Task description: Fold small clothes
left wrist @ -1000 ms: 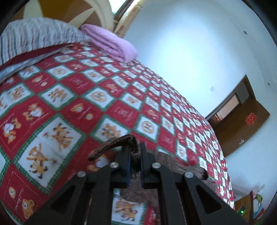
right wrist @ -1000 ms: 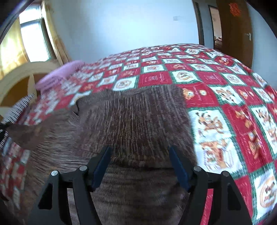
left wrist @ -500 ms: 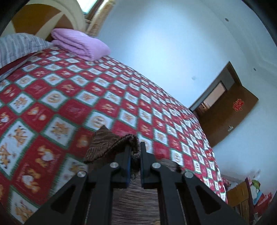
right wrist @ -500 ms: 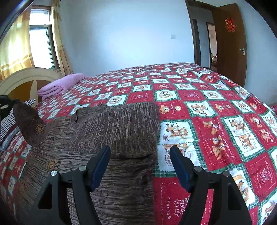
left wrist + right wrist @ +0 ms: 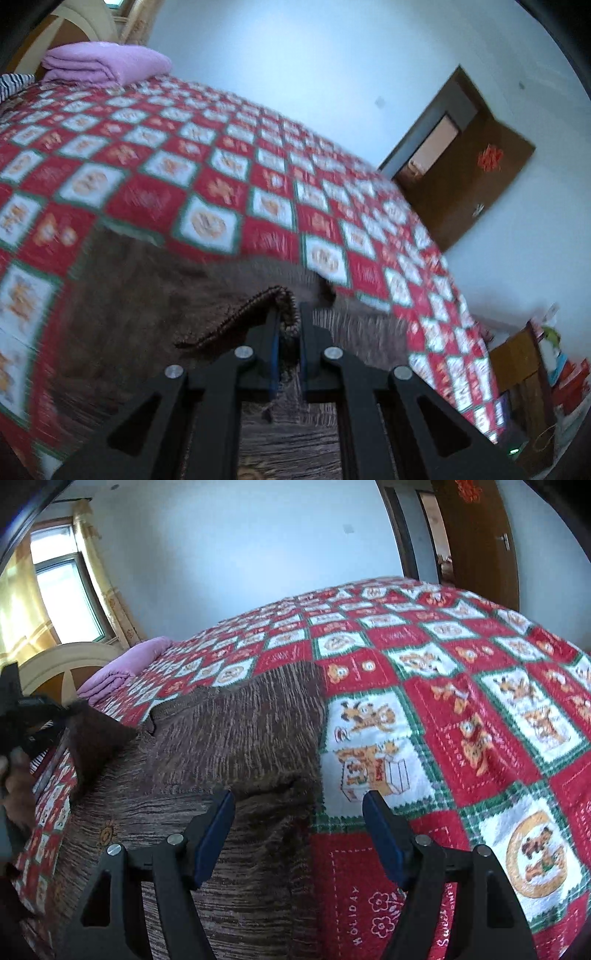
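Your left gripper (image 5: 287,325) was pinched tight on a ribbed edge of the brown knit sweater (image 5: 236,738), lifting that edge above the rest of the garment. The sweater lay spread on the red, white and green quilt (image 5: 461,709), one side folded over its middle. Your right gripper (image 5: 298,823) hovered with its fingers spread wide over the sweater's right edge, holding nothing. A red quilt square (image 5: 364,901) read "HOLIDAY".

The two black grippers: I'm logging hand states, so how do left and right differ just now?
The left gripper is shut, pinching the brown knit sweater's ribbed edge; the right gripper is open and holds nothing. The left lifts cloth; the right hovers over the sweater's edge. Both have black frames with blue pads.
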Demonstrator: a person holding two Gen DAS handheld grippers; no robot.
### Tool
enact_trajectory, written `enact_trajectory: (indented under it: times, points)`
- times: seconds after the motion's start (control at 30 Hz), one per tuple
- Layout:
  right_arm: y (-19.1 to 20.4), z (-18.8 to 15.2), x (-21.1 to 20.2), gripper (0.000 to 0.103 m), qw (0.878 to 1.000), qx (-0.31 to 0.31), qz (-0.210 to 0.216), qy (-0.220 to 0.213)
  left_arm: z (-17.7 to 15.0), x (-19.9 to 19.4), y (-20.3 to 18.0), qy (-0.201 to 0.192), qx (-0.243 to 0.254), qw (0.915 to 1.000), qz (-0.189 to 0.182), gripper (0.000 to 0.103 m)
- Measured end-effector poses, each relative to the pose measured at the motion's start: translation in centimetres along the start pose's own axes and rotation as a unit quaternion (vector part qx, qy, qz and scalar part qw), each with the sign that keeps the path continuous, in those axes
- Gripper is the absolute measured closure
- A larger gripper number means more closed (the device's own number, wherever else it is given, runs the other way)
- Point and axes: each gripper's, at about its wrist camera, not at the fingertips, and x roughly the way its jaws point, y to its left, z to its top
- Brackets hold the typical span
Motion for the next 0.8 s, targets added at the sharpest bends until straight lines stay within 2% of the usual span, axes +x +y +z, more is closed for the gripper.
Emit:
enact_trajectory:
  times: [0.1, 0.17, 0.23, 0.33, 0.37, 0.4, 0.43, 0.47, 0.53, 0.57, 0.6, 0.63, 0.67, 0.7, 0.77, 0.8]
  points:
    - [-0.3, -0.1, 0.5, 0.030, 1.000, 0.005, 0.008, 0.013, -3.1, 3.6, -1.7, 0.043, 0.033, 0.9970, 0.055, 0.092]
    - [-0.5, -0.2, 0.8, 0.030, 1.000, 0.010, 0.011, 0.019, -5.1, 5.1, -2.4, 0.088, 0.058, 0.9928, 0.058, 0.092]
    - [-0.7, -0.2, 1.0, 0.029, 1.000, 0.013, 0.015, 0.023, -6.2, 4.6, -3.1, 0.090, 0.089, 0.9903, 0.059, 0.088]
    - [-0.7, -0.3, 1.3, 0.029, 0.999, 0.013, 0.015, 0.031, -6.6, 1.9, -3.3, 0.054, 0.139, 0.9869, 0.062, 0.066]
    - [-0.7, -0.3, 1.3, 0.029, 0.999, 0.012, 0.016, 0.030, -6.4, 0.7, -2.9, 0.035, 0.152, 0.9853, 0.071, 0.049]
    - [-0.7, -0.4, 1.1, 0.029, 0.999, 0.014, 0.017, 0.028, -6.0, -0.5, -2.2, 0.011, 0.166, 0.9815, 0.094, 0.034]
    - [-0.8, -0.4, 1.1, 0.028, 0.999, 0.015, 0.018, 0.027, -5.5, -1.2, -1.6, -0.008, 0.176, 0.9772, 0.119, 0.028]
    - [-0.8, -0.4, 1.1, 0.028, 0.999, 0.017, 0.020, 0.027, -4.9, -1.9, -0.1, -0.029, 0.186, 0.9682, 0.165, 0.024]
    - [-1.1, -0.5, 1.4, 0.028, 0.999, 0.022, 0.024, 0.032, -3.9, -2.0, 2.4, -0.043, 0.203, 0.9482, 0.240, 0.024]
    - [-1.1, -0.5, 1.4, 0.027, 0.999, 0.023, 0.026, 0.033, -3.5, -1.9, 3.9, -0.044, 0.212, 0.9345, 0.283, 0.024]
    - [-1.1, -0.5, 1.4, 0.027, 0.999, 0.024, 0.027, 0.032, -3.1, -1.6, 5.7, -0.034, 0.220, 0.9207, 0.320, 0.024]
    - [-1.1, -0.5, 1.4, 0.027, 0.999, 0.024, 0.027, 0.032, -2.9, -1.2, 7.6, -0.015, 0.221, 0.9106, 0.349, 0.024]
    - [-1.1, -0.5, 1.4, 0.027, 0.999, 0.024, 0.028, 0.031, -2.9, -0.8, 9.0, -0.001, 0.218, 0.9061, 0.362, 0.024]
    - [-1.1, -0.5, 1.3, 0.027, 0.999, 0.024, 0.029, 0.029, -3.1, -0.7, 10.7, 0.013, 0.212, 0.9052, 0.368, 0.023]
    - [-1.2, -0.6, 1.1, 0.027, 0.999, 0.027, 0.030, 0.023, -3.2, -1.6, 12.2, 0.003, 0.188, 0.9206, 0.342, 0.017]
    - [-1.2, -0.6, 0.7, 0.027, 0.999, 0.027, 0.021, 0.014, -3.0, -2.2, 12.6, 0.002, 0.174, 0.9256, 0.336, 0.012]
